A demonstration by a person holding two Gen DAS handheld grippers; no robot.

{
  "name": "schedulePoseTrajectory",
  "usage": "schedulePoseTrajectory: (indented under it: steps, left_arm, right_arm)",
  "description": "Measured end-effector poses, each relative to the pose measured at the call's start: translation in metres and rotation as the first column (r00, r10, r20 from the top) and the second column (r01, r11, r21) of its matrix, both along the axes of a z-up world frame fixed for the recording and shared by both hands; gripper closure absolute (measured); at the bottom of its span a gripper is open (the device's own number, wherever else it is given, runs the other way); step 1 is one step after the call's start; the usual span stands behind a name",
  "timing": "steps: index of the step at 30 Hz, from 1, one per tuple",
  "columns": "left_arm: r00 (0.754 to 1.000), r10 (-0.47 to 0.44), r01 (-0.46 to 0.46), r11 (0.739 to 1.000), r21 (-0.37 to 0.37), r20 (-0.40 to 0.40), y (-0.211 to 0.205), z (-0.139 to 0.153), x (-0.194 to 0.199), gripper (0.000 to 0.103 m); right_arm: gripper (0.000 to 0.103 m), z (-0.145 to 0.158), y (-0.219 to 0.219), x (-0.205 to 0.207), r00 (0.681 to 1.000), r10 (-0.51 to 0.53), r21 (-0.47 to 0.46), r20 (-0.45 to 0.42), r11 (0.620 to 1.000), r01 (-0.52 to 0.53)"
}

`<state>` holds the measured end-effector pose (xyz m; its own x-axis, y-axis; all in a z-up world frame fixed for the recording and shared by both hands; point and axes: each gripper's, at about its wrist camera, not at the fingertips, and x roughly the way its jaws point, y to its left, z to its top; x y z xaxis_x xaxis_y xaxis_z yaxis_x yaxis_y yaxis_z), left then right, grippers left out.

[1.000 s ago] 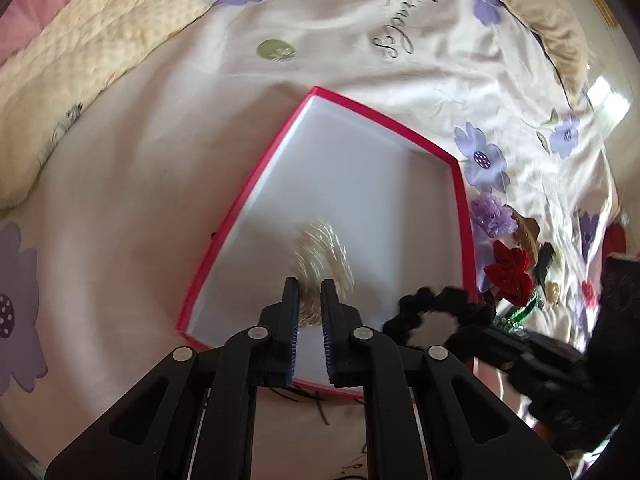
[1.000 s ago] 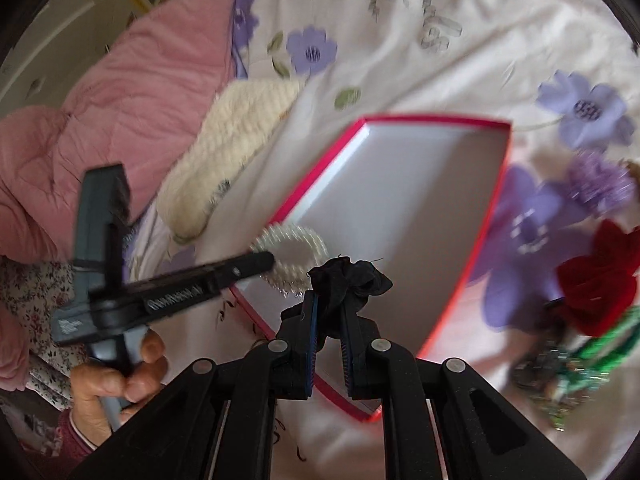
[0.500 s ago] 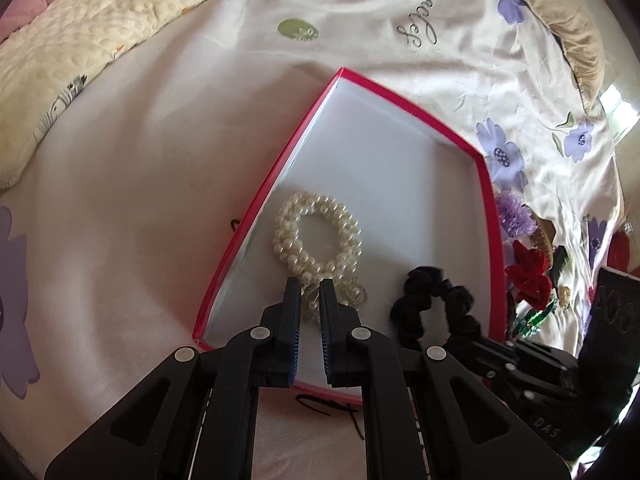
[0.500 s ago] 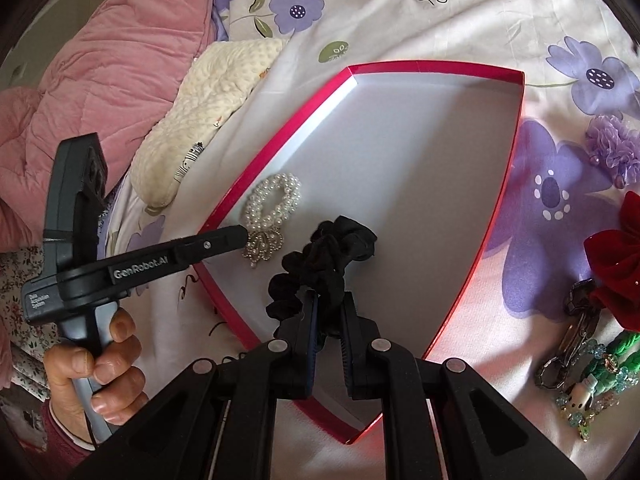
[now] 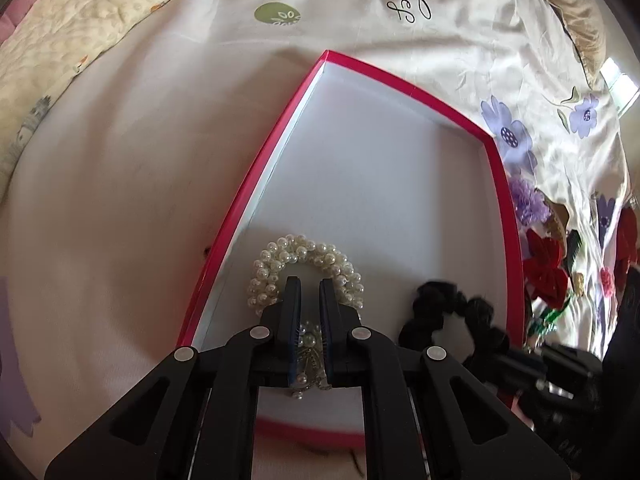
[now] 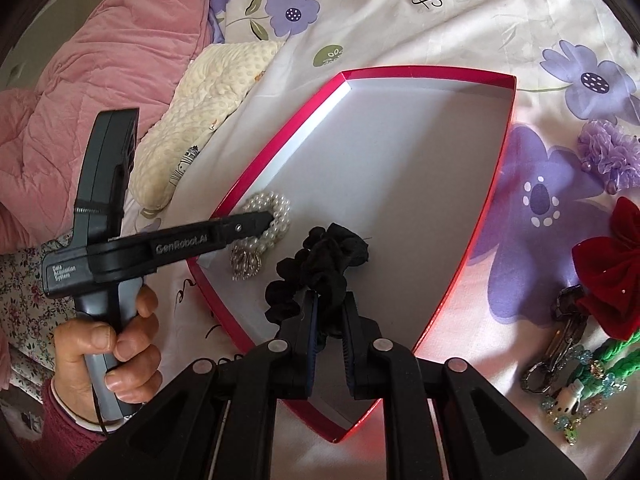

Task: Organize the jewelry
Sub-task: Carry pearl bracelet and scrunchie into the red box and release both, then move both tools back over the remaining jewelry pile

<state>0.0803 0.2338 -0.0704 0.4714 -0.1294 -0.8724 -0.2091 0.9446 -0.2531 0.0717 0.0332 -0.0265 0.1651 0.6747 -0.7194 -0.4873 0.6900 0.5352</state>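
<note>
A red-rimmed box [image 5: 496, 168] with a white inside lies on a flowered bedspread. In its near left corner rests a pearl bracelet [image 5: 320, 256], and my left gripper [image 5: 307, 286] is shut on its beaded charm end. The right wrist view shows the same bracelet [image 6: 280, 208] beside the box's red rim [image 6: 432, 74], under the left gripper [image 6: 268, 218]. A black scrunchie [image 6: 324, 264] lies on the box floor to the bracelet's right. My right gripper [image 6: 330, 300] has the scrunchie's near fold between its pads, and its jaws are opening.
Right of the box lie a purple ruffled hair tie [image 6: 610, 156], a red bow [image 6: 612, 276], a dark clip [image 6: 560, 340] and a green beaded piece [image 6: 576, 376]. A cream cushion [image 6: 208, 92] and pink quilt [image 6: 100, 52] lie to the left. A hand [image 6: 120, 344] holds the left gripper's handle.
Both grippers have come down into the box: the pearl bracelet and the scrunchie now rest on its floor. The gap between the right jaws has widened.
</note>
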Motion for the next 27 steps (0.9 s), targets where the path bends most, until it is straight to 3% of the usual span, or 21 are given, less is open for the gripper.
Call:
schedulePoseTrajectory:
  steps: [4,7,10,12,13,14,15,17,27]
  left_arm:
    - [1.000,0.020,-0.020,1.000,0.000,-0.006,0.003,0.003,-0.013,0.095]
    - [0.999,0.036,-0.036,0.999,0.000,-0.010,0.006,0.006,-0.017,0.094]
    - [0.999,0.039,-0.039,0.999,0.003,-0.007,0.004,0.009,-0.018,0.089]
    - [0.999,0.040,-0.040,0.999,-0.001,0.001,0.001,0.014,-0.021,0.077]
    - [0.999,0.043,-0.043,0.999,-0.004,0.003,0.000,0.015,-0.023,0.058]
    - [0.999,0.047,-0.047,0.999,0.001,0.018,-0.003,0.020,-0.027,0.046]
    - [0.999,0.048,-0.048,0.999,0.012,0.027,-0.005,0.023,-0.029,0.043]
    - [0.998,0.040,-0.042,0.998,0.046,0.042,-0.014,0.031,-0.034,0.042]
    - [0.997,-0.044,0.041,0.998,0.057,0.063,-0.071,0.045,-0.040,0.037]
  right_arm:
    - [0.085,0.004,0.002,-0.001,1.000,0.009,0.003,0.013,1.000,-0.009]
    - [0.066,0.006,0.002,-0.002,1.000,0.010,0.011,0.014,1.000,-0.010]
    - [0.064,0.013,-0.005,-0.005,1.000,-0.003,0.029,0.030,1.000,0.002]
    - [0.063,0.018,-0.013,-0.007,0.999,-0.016,0.041,0.035,0.999,0.015]
    - [0.063,0.021,-0.017,-0.008,0.999,-0.024,0.046,0.039,0.999,0.023]
    - [0.061,0.024,-0.023,-0.009,0.999,-0.035,0.050,0.042,0.998,0.032]
    - [0.059,0.026,-0.029,-0.010,0.998,-0.043,0.059,0.044,0.997,0.041]
    - [0.052,0.030,-0.043,-0.012,0.997,-0.063,0.069,0.048,0.996,0.060]
    - [0.047,0.031,-0.153,-0.023,0.968,-0.247,0.040,0.050,0.969,0.245]
